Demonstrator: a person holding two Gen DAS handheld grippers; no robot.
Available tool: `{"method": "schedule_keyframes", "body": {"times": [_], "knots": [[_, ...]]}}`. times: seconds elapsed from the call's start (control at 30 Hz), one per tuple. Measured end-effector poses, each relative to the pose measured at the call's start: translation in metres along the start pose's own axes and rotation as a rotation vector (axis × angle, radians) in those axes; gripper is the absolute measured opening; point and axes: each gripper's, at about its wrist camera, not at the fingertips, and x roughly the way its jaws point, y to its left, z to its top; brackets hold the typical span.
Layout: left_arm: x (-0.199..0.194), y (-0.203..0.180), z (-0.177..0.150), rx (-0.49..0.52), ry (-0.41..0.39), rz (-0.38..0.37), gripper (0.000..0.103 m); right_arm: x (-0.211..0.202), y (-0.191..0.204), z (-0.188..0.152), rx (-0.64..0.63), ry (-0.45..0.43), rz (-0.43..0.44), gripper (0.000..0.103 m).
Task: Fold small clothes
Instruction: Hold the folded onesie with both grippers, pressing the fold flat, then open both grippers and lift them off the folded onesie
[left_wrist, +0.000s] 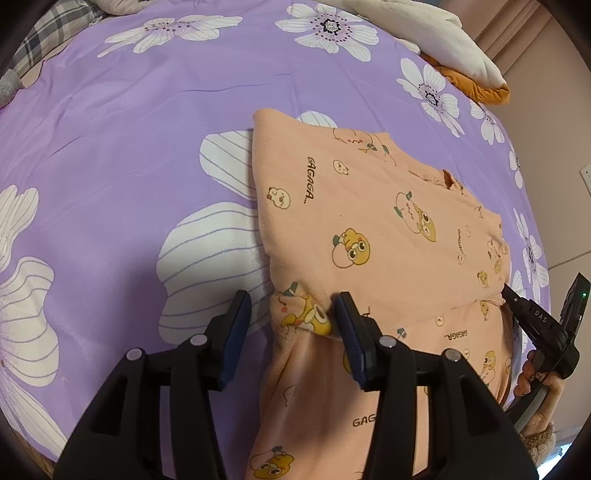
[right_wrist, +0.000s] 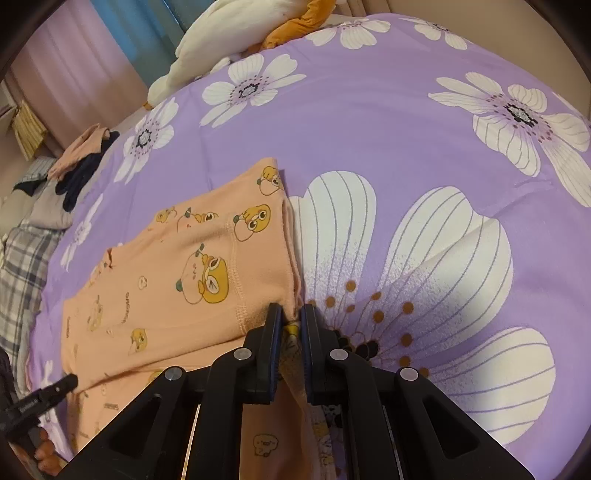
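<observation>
Left wrist view: the left gripper (left_wrist: 291, 317) is spread wide around a bunched corner of the peach printed garment (left_wrist: 369, 221), which is laid flat on the purple floral bedsheet (left_wrist: 147, 110). Opposite, the right gripper (right_wrist: 291, 321) is pinched on the garment's edge. Farther back, a white and orange plush (right_wrist: 229, 33) is seen.

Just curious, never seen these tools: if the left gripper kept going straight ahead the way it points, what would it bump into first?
Probably the peach garment: a bunched fold already sits between the open left gripper fingers. Depth is hard to judge.
</observation>
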Motion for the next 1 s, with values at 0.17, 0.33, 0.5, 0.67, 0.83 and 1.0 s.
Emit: {"method": "schedule_keyframes", "body": {"times": [0.17,0.33,0.5,0.67,0.83,1.0], "knots": [[-0.002,-0.002,-0.002,0.006,0.007,0.005,0.049,0.001,-0.001,0.000,0.003,0.000,0.006,0.007],[-0.014,-0.003,-0.011,-0.005,0.011,-0.025,0.064,-0.002,0.000,-0.001,-0.002,-0.010,0.004,0.007],[-0.038,-0.002,-0.026,0.001,-0.038,-0.030,0.080,-0.021,0.009,-0.008,-0.013,-0.045,-0.006,0.018],[-0.059,0.004,-0.043,-0.008,-0.065,-0.040,0.086,-0.056,0.021,-0.019,-0.068,-0.123,0.029,0.058],[-0.069,0.004,-0.074,0.048,-0.075,-0.052,0.087,-0.085,0.026,-0.044,-0.130,-0.146,0.074,0.065],[-0.065,0.010,-0.098,0.056,-0.039,-0.057,0.085,-0.094,0.026,-0.075,-0.219,-0.099,0.052,0.065]]}}
